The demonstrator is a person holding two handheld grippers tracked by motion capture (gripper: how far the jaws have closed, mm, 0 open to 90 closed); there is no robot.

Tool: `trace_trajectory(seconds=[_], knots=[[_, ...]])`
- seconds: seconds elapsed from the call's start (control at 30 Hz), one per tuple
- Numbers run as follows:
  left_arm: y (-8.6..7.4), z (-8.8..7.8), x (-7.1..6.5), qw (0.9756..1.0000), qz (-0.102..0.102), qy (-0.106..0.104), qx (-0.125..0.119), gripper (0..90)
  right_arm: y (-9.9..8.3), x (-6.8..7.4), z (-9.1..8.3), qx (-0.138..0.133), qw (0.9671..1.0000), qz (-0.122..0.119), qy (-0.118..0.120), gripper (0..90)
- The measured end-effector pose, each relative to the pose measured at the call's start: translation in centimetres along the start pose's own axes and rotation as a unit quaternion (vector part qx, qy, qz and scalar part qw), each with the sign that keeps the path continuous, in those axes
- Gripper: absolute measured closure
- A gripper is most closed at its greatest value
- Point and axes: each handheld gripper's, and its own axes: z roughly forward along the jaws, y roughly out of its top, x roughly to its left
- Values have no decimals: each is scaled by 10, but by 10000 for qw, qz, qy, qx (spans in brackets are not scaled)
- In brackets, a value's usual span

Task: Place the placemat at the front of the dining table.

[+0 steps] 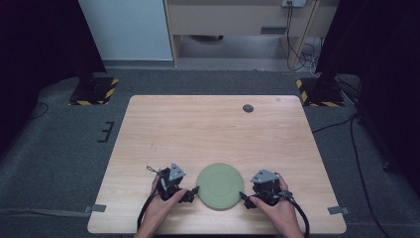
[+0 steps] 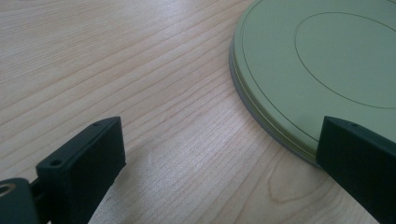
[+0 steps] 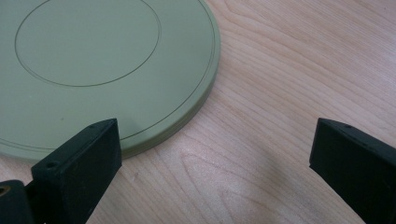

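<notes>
Flanking the green plate point(image 1: 220, 185), both grippers gape, its far rim cropped in their views

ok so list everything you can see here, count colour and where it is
plate: 1, olive green with thin ring lines, flat on the near middle of the table between the two grippers
table: 1, light wood, centre of the high view
cable port: 1, dark grey, round, far right part of the tabletop
tape strips: 2, grey, at the near left and near right table edges
stand bases with hazard stripes: 2, black and yellow, on the floor past the far corners
floor: grey carpet around the table
left gripper: 1, black, jaws open at the plate's left rim
right gripper: 1, black, jaws open at the plate's right rim
hands: 2, near edge, one holding each gripper
</notes>
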Motion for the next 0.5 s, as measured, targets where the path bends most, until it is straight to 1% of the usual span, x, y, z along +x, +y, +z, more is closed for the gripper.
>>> trace_trajectory(seconds=[0.5], knots=[[1, 1, 0, 9999, 8, 111, -23, 4, 2, 0, 3, -12, 9999, 45, -130, 20]])
